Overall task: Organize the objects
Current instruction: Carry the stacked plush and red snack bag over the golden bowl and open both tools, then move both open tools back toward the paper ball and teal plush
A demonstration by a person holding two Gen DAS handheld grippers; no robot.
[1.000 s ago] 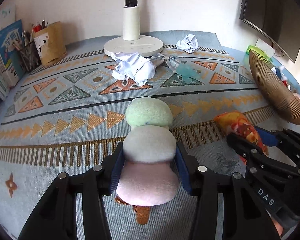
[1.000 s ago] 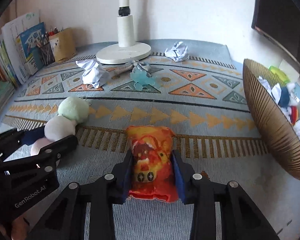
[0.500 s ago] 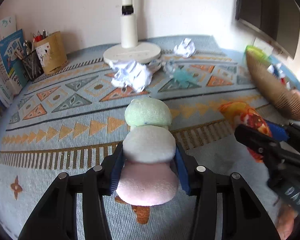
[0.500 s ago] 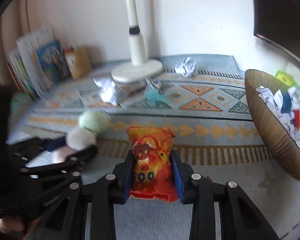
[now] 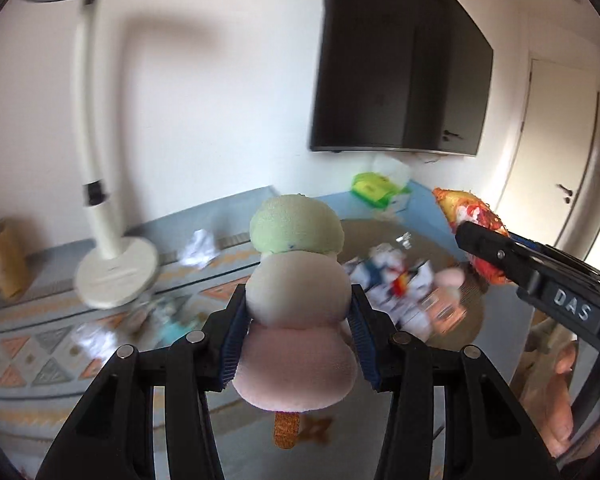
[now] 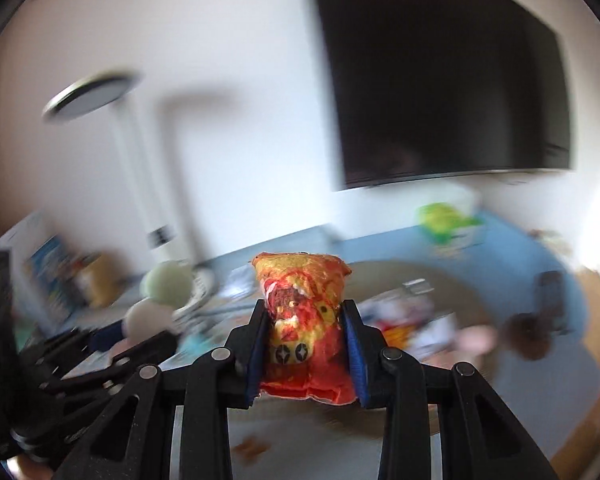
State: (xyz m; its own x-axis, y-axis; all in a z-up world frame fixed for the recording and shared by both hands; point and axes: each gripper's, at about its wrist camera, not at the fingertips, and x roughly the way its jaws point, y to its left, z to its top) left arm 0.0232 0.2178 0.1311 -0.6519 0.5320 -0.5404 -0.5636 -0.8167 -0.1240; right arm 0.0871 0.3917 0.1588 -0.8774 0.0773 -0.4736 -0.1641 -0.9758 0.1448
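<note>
With the left gripper [image 5: 296, 344] clamped on the plush [image 5: 296, 304] at frame centre and the right gripper [image 6: 306, 354] clamped on the bag [image 6: 304, 320] (also centred), keep both grips firm, bring each above the basket [image 5: 452, 248] at centre right, then release

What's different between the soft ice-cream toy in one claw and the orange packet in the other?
The plush ice-cream toy is three rounded pastel lumps, green, white and pink, on a stick; the orange snack packet is a crinkly printed pouch in red and yellow. The toy bulges wider than its pads; the packet looks slimmer. Both are clamped and pointing forward, one in the left gripper, one in the right gripper.
</note>
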